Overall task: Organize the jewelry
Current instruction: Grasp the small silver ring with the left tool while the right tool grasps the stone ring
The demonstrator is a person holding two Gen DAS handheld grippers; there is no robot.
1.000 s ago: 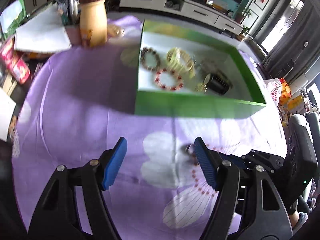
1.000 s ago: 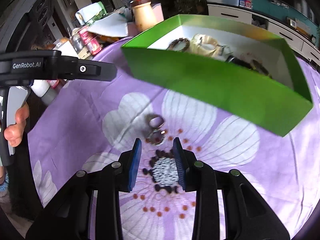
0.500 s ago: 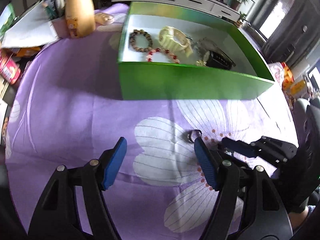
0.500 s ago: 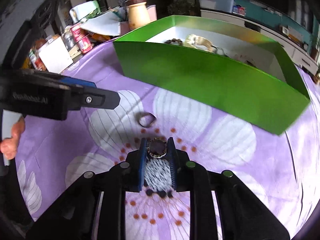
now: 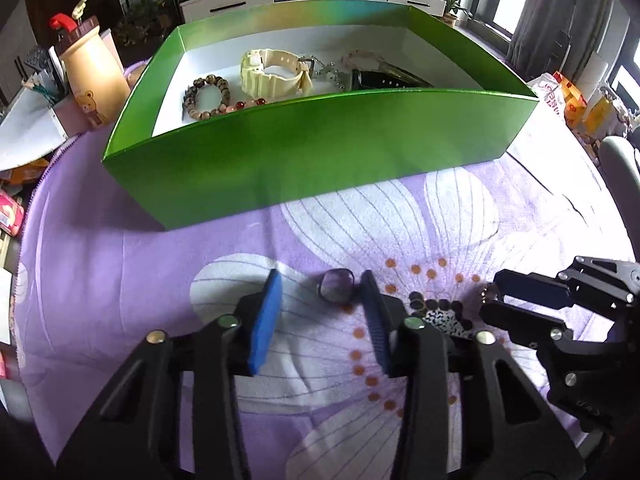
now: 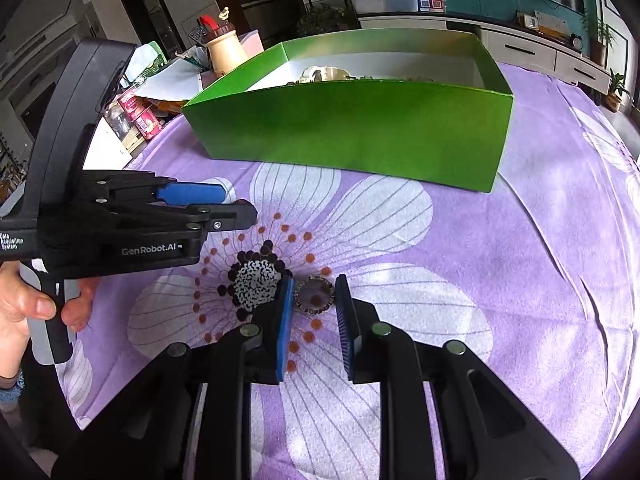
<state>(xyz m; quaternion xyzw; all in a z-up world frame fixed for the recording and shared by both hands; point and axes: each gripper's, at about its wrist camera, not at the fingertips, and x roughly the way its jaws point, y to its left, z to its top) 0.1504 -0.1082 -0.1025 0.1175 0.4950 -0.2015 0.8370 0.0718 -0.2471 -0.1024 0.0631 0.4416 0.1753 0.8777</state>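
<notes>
A green box stands on the purple flowered cloth and holds a cream watch, bead bracelets and a black watch. My right gripper is shut on a round gold-rimmed ring, held just above the cloth; it also shows in the left wrist view. My left gripper is open, low over the cloth, with a dark silver ring lying between its fingertips, next to the right pad. The left gripper also shows in the right wrist view.
A cream bottle with a red cap and papers stand left of the box. Packets and clutter lie past the table's left edge. Bags and a chair lie to the right. A hand holds the left gripper.
My right gripper closed on the gold-rimmed ring and lifted it slightly. My left gripper moved forward and lower, narrowing around the silver ring on the cloth.
</notes>
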